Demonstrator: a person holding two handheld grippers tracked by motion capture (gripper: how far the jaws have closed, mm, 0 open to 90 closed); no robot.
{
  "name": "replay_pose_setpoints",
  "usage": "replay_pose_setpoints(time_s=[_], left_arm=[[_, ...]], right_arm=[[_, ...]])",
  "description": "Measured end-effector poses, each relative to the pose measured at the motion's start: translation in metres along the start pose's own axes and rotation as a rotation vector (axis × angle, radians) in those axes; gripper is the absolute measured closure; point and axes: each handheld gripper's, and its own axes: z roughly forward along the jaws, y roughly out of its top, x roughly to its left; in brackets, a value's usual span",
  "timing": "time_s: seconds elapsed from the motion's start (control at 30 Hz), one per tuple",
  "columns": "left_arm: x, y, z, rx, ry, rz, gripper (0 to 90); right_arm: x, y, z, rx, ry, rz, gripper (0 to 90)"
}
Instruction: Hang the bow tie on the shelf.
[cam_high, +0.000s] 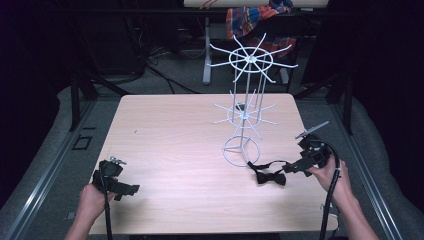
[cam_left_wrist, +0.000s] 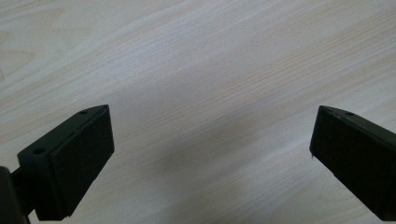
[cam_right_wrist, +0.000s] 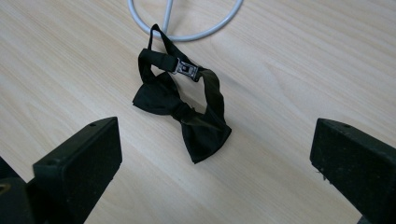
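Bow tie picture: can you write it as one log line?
bow tie: flat on table, by rack base | right gripper: open, facing it | left gripper: open, over bare wood

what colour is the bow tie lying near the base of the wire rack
The fabric bow tie is plain black with a small metal clasp on its strap, clearest in the right gripper view.

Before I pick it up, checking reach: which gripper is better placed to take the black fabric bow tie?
Right. The right gripper is open, aimed at the black fabric bow tie; the left gripper faces bare wooden table.
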Motion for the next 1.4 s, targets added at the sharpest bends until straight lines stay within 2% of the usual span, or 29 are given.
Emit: replay_pose_setpoints(time_s=[0.43, 0.57, 0.6, 0.63, 0.67, 0.73, 0.77, 0.83, 0.97, 1.03, 1.23, 1.27, 1.3, 1.33, 1.4], left_arm=[[0.001, 0.0, 0.0, 0.005, -0.001, 0.0, 0.0], [0.001, 0.0, 0.001, 0.005, 0.0, 0.0, 0.0], [0.001, 0.0, 0.001, 0.005, -0.001, 0.001, 0.0], [0.0, 0.0, 0.001, 0.004, -0.001, 0.001, 0.0], [0.0, 0.0, 0.001, 0.005, -0.001, 0.002, 0.0], [0.0, 0.0, 0.001, 0.005, -0.001, 0.001, 0.0], [0.0, 0.0, 0.001, 0.006, -0.001, 0.001, 0.0], [0.0, 0.0, 0.001, 0.007, -0.002, 0.003, 0.0], [0.0, 0.0, 0.001, 0.011, -0.006, 0.005, 0.0], [0.0, 0.0, 0.001, 0.011, -0.007, 0.008, 0.0], [-0.001, 0.0, 0.002, 0.013, -0.011, 0.01, 0.0], [-0.001, 0.0, 0.002, 0.013, -0.011, 0.008, 0.0], [0.0, 0.0, 0.002, 0.014, -0.01, 0.011, 0.0], [0.0, 0.0, 0.002, 0.014, -0.01, 0.011, 0.0], [0.0, 0.0, 0.001, 0.015, -0.011, 0.012, 0.0]], right_arm=[[-0.001, 0.021, 0.021, 0.01, -0.015, -0.025, 0.5], [-0.002, 0.025, 0.024, 0.022, -0.028, -0.045, 3.5], [0.0, 0.025, 0.026, 0.02, -0.016, -0.025, 6.3], [-0.002, 0.026, 0.027, 0.018, -0.024, -0.058, 10.6], [-0.001, 0.027, 0.029, 0.018, -0.013, -0.06, 15.6], [0.0, 0.029, 0.033, 0.025, -0.02, -0.079, 24.9], [0.0, 0.029, 0.033, 0.025, -0.02, -0.079, 24.9], [0.001, 0.031, 0.035, 0.016, -0.029, -0.094, 30.9], [0.005, 0.034, 0.042, 0.04, -0.054, -0.109, 41.0], [0.005, 0.034, 0.043, 0.046, -0.06, -0.12, 43.0], [0.008, 0.033, 0.05, 0.063, -0.085, -0.116, 52.8], [0.009, 0.033, 0.052, 0.07, -0.095, -0.123, 55.7], [0.01, 0.033, 0.054, 0.086, -0.106, -0.138, 62.7], [0.01, 0.033, 0.054, 0.086, -0.106, -0.138, 62.7], [0.011, 0.033, 0.055, 0.092, -0.111, -0.148, 71.6]])
